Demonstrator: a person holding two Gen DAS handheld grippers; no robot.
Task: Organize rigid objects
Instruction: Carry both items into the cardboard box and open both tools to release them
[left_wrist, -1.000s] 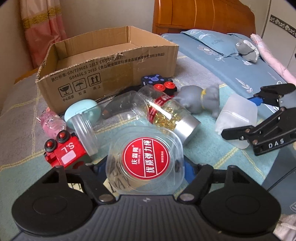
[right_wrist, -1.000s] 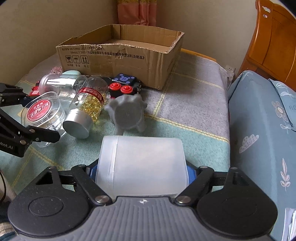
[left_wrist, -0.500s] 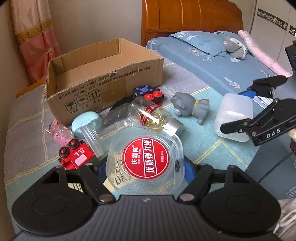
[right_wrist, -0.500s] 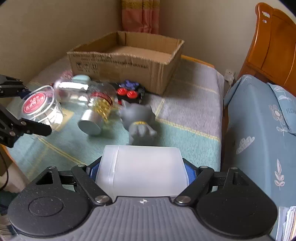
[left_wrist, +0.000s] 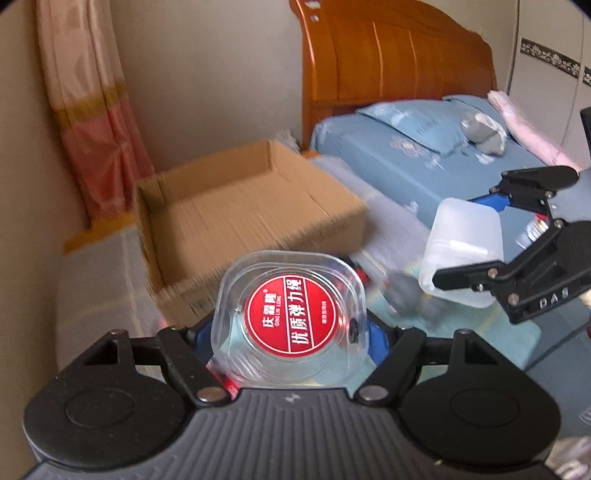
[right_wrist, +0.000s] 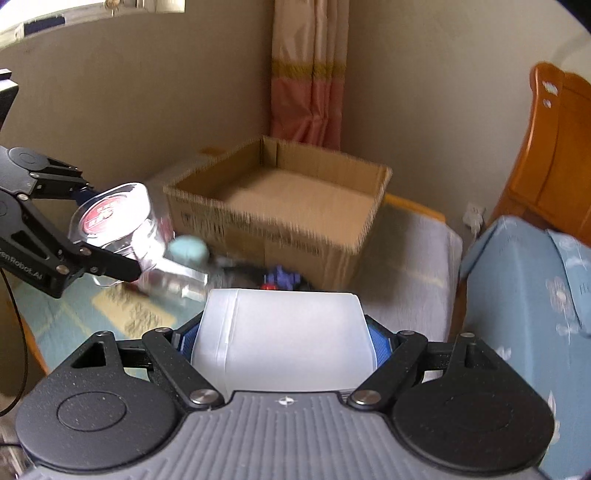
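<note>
My left gripper (left_wrist: 290, 332) is shut on a clear plastic jar with a red round label (left_wrist: 291, 314), held in the air in front of the open cardboard box (left_wrist: 243, 218). My right gripper (right_wrist: 282, 343) is shut on a frosted white plastic container (right_wrist: 284, 339), also lifted. Each gripper shows in the other's view: the right gripper with the white container (left_wrist: 463, 251) at the right, the left gripper with the jar (right_wrist: 110, 221) at the left. The box (right_wrist: 291, 206) looks empty inside.
Blurred items lie on the blanket before the box: a teal egg-shaped object (right_wrist: 188, 249), a clear jar (right_wrist: 173, 280), a dark blue toy (right_wrist: 282, 277). A bed with blue sheets (left_wrist: 424, 162) and wooden headboard (left_wrist: 391, 59) is at the right. A curtain (right_wrist: 306, 74) hangs behind.
Both grippers have risen and moved toward the box with their containers. The items on the blanket have dropped low in view and blurred.
</note>
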